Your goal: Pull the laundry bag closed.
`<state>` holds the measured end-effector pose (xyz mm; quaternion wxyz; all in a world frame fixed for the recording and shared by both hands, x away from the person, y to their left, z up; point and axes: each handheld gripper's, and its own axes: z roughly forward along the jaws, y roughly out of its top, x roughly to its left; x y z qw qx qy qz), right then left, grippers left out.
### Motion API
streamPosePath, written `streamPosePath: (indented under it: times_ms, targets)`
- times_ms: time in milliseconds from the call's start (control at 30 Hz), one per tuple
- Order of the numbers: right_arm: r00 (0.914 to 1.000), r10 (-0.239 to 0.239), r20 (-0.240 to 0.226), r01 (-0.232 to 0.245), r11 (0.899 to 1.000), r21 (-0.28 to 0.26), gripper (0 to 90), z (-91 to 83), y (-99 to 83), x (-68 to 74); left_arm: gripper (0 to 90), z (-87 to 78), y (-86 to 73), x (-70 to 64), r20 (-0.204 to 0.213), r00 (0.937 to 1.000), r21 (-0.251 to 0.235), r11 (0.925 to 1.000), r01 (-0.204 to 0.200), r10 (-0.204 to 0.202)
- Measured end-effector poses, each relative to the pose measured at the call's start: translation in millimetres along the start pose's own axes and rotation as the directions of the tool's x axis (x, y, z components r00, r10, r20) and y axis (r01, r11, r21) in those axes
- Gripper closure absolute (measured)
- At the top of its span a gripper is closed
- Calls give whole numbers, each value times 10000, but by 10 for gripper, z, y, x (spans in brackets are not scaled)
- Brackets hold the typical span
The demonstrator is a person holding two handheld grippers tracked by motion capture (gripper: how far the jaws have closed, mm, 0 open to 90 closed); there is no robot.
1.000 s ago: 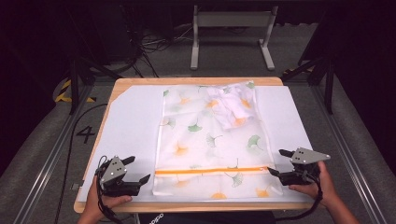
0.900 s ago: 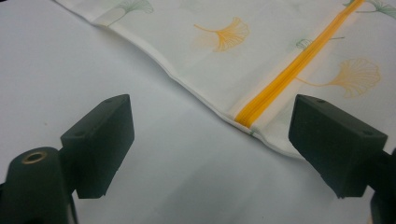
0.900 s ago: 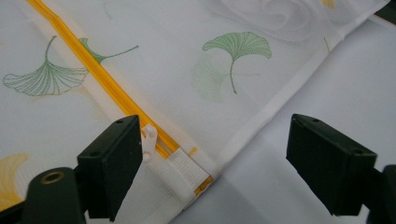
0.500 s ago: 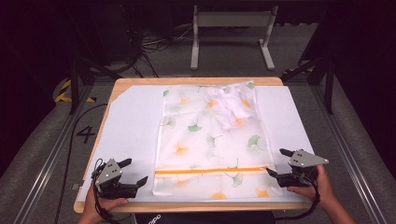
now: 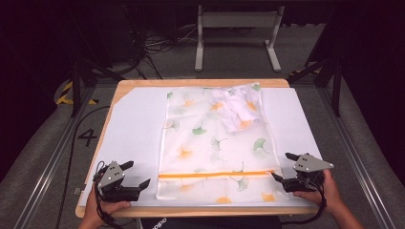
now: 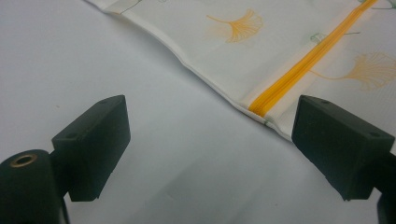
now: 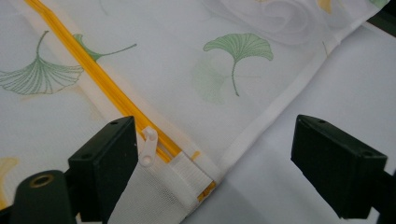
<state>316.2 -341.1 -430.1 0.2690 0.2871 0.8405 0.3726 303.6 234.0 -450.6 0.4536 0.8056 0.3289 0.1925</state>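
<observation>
The high view looks down from the person's side; both gripper views sit close over the mesh bag point(image 5: 217, 143).

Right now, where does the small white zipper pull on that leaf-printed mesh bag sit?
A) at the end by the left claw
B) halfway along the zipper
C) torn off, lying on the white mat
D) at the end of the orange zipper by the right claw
D: in the right gripper view the small white zipper pull sits at the orange zipper's end, just beside one jaw of the open right claw.
</observation>
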Motion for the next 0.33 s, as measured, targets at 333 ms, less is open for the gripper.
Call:
streamPosePath:
  times_ms: [333]
  targets:
    - [9996, 249, 105, -250, 9997, 50, 174, -16, -23, -34, 134, -5, 12, 19, -188, 9997, -5, 9999, 142, -142]
